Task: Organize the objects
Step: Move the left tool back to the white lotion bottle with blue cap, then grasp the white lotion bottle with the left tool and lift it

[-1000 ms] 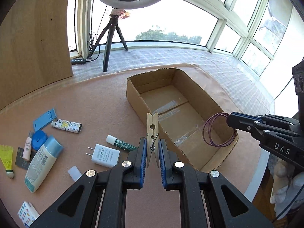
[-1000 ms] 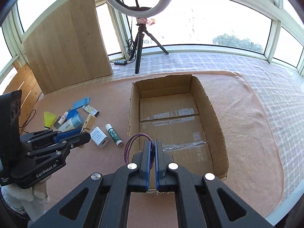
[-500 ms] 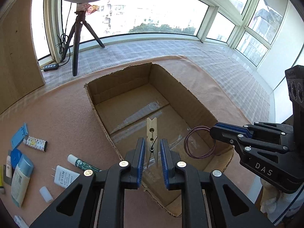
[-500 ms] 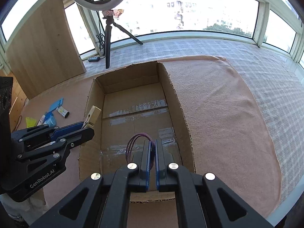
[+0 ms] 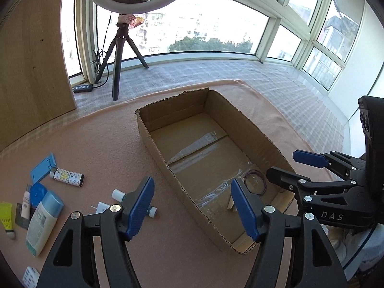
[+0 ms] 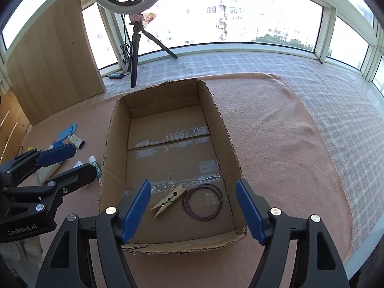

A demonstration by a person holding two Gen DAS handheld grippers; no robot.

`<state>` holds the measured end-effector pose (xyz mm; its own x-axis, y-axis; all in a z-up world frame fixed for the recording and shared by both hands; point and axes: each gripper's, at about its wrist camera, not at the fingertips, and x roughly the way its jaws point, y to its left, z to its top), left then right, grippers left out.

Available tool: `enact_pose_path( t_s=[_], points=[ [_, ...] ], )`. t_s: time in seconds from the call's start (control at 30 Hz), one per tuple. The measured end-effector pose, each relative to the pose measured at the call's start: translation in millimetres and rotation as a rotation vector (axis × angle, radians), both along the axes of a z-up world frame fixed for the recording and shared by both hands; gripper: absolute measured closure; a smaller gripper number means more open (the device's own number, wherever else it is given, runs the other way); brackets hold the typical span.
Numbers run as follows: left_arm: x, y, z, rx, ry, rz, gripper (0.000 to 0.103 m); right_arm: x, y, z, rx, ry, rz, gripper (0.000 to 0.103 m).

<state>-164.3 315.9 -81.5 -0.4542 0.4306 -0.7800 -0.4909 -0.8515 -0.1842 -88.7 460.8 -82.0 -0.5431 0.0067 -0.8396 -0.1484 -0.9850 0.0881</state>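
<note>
Both tongs tilt down over the box's near end, left tongs and right tongs just spread, empty, clothespin and rubber bands lying inside.

Left wrist view, looking steeply down from the box's near left, right wrist view, down over its near end, both close, sharing box and window.

Right tongs just popped open over the cardboard box; wooden clothespin and purple hair ties lie side by side inside.
</note>
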Motion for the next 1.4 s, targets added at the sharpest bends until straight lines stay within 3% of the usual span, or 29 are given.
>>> enact_pose_path(
  t_s=[0.23,0.57,0.8,1.1,1.17,1.4],
  points=[
    [0.6,-51.5,-0.4,-0.037,0.003,0.072,0.033,5.1,-13.2,1.3,-0.038,0.010,-0.010,0.034],
    [-23.9,-161.7,-32.7,-0.091,-0.079,0.244,0.033,21.8,-27.6,3.6,-0.109,0.066,-0.030,0.034],
    [-47.4,-216.2,-45.2,-0.090,-0.139,0.309,0.034,27.0,-42.3,0.6,-0.120,0.044,-0.017,0.034],
    [-89.4,-248.3,-65.3,-0.014,-0.252,0.360,0.040,35.8,-53.2,1.0,-0.114,0.022,-0.005,0.034],
    [-95.1,-250.6,-71.2,-0.007,-0.272,0.360,0.044,37.3,-52.4,-0.2,-0.113,0.015,-0.007,0.034],
    [-103.2,-247.4,-88.6,0.016,-0.323,0.340,0.045,40.5,-51.1,-5.4,-0.108,-0.007,-0.003,0.034]
  ],
)
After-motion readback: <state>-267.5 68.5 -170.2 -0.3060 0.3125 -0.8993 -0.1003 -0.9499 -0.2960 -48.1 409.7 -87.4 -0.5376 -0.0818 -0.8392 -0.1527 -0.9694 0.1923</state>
